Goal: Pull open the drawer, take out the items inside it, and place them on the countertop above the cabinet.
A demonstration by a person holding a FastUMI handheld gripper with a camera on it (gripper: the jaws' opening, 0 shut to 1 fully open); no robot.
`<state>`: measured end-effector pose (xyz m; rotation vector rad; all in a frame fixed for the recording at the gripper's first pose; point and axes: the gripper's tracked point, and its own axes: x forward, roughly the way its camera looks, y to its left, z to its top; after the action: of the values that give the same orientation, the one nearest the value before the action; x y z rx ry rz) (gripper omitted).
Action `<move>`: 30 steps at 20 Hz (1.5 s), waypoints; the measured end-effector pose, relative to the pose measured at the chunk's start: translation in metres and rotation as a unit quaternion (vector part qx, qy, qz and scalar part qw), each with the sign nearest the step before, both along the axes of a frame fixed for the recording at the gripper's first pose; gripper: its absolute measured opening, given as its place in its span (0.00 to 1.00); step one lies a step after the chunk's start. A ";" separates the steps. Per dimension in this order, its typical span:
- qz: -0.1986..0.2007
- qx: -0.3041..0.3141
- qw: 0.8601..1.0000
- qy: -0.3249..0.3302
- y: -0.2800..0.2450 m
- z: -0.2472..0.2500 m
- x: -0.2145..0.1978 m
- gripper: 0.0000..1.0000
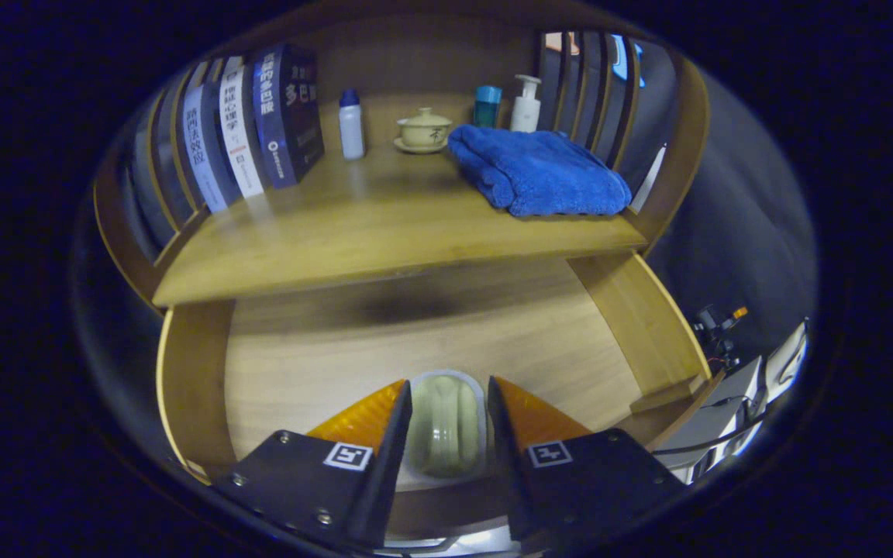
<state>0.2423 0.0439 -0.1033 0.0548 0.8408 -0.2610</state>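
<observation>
**Drawer open, one item to lift**

Drawer (299,364) stands pulled out, lower centre of frame. A pale packet (446,426) lies between the gripper (449,418) jaws, which look spread, not yet pressing. Best close squarely, then lift to the bench (353,232) above.

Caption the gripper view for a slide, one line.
Tool straddling a pale green item in the open drawer, below a countertop with blue towel.

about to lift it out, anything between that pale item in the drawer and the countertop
Nothing visible blocks the lift. The pale item sits between the claw fingers in the open drawer. The near countertop is bare; the blue towel and books lie farther back.
</observation>
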 end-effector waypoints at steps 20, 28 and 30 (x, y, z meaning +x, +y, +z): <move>-0.008 -0.020 0.998 -0.062 0.002 0.058 0.037 0.07; -0.016 -0.053 0.998 -0.043 -0.006 0.076 0.023 0.06; -0.026 -0.054 0.996 -0.069 -0.007 0.094 0.019 0.06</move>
<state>0.2617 0.0371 -0.0090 -0.0070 0.6878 -0.3470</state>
